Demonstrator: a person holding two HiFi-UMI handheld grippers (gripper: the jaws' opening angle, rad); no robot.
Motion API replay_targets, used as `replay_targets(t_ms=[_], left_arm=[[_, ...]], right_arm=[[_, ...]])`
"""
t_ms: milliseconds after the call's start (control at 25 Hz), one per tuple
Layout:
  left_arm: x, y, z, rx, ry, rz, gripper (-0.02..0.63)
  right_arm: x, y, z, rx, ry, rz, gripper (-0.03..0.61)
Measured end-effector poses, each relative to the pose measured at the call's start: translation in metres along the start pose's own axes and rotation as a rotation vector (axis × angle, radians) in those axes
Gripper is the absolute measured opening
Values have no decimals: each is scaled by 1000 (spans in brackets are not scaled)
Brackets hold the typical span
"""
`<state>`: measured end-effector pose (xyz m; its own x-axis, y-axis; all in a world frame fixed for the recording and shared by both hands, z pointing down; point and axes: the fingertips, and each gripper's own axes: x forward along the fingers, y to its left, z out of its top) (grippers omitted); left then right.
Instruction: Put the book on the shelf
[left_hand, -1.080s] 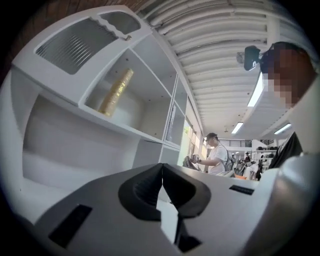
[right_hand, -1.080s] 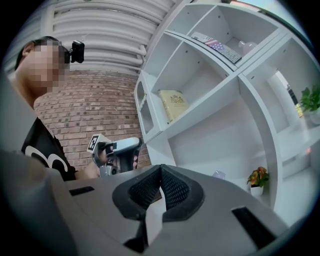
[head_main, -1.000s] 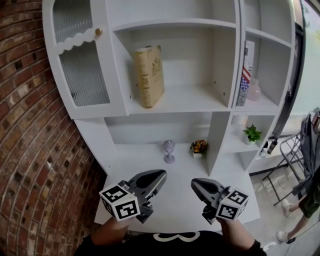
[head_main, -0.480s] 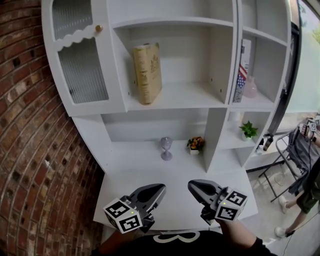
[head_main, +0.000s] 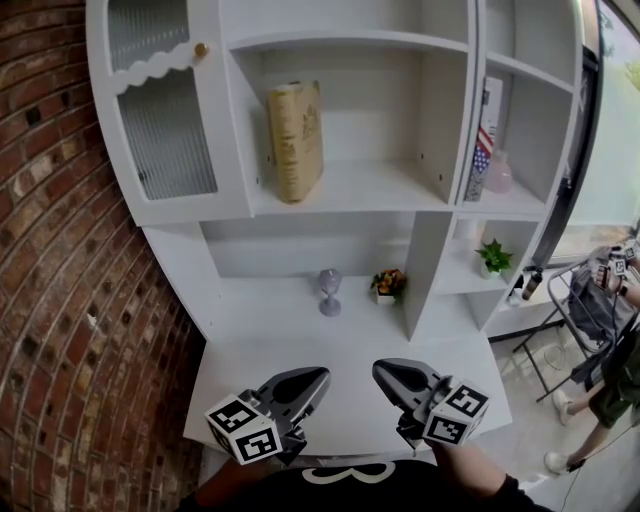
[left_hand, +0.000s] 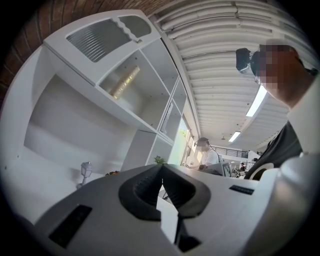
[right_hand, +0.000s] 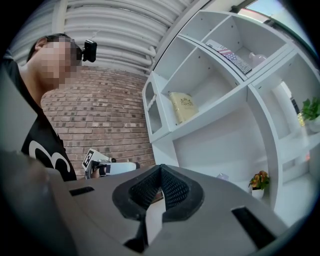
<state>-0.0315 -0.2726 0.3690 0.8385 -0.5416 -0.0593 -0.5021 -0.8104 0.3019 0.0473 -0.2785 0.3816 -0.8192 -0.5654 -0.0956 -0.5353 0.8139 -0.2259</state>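
Two units, the left gripper and the right gripper, hang low over the desk. Each has its jaws pressed together on nothing. The book stands on end on the shelf, near the left wall of its compartment, long axis vertical. It lies up and ahead of both grippers, well apart from them and slightly left of centre, so the left gripper is nearer. Placement appears complete.
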Motion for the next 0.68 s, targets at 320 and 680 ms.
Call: replay_targets(t_ms=[320,680], left_arm=[[2,5,-2,7,15,8,3],[5,17,2,-33,10,2,3]], right_arm=[[0,-3,-2,3,4,-10,9],[2,-15,9,-16,-11,-25,9]])
